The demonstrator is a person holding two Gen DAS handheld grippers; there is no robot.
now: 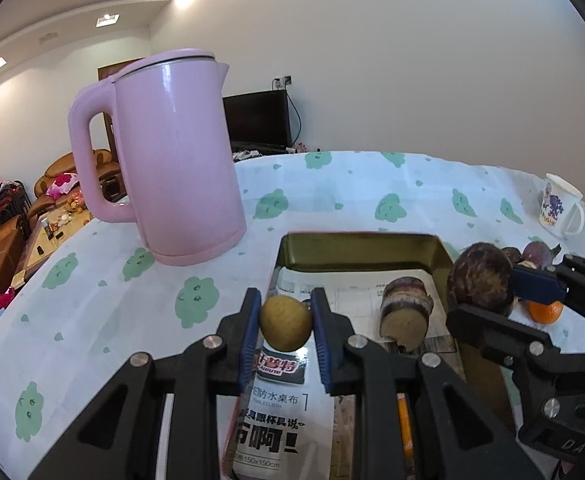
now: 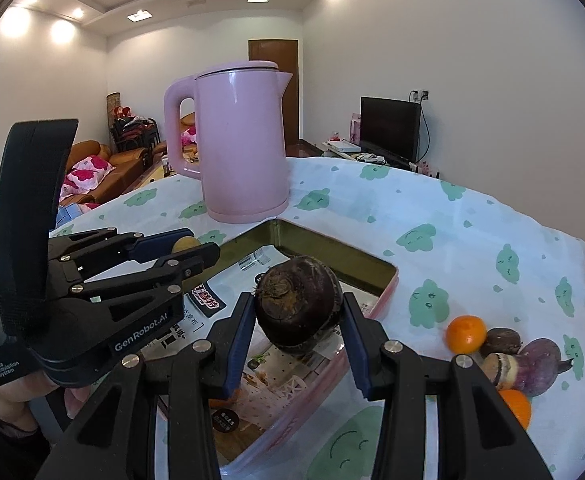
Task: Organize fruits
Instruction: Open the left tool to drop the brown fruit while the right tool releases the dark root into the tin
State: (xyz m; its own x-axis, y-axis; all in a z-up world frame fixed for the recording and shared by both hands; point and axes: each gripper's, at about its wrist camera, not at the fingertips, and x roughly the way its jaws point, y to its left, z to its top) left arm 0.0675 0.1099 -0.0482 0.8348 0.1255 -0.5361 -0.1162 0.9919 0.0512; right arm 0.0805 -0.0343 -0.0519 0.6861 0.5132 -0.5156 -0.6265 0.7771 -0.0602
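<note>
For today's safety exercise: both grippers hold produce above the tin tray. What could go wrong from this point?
1. The right gripper pinches a round dark root only at its sides; it might roll free.
2. The left gripper holds a small yellowish fruit close to the right one; they could collide over the tray.
3. The pink kettle stands just behind, possibly bumpable.

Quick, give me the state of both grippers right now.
Left gripper: closed on the small yellow-brown fruit.
Right gripper: closed on the dark round fruit.
</note>
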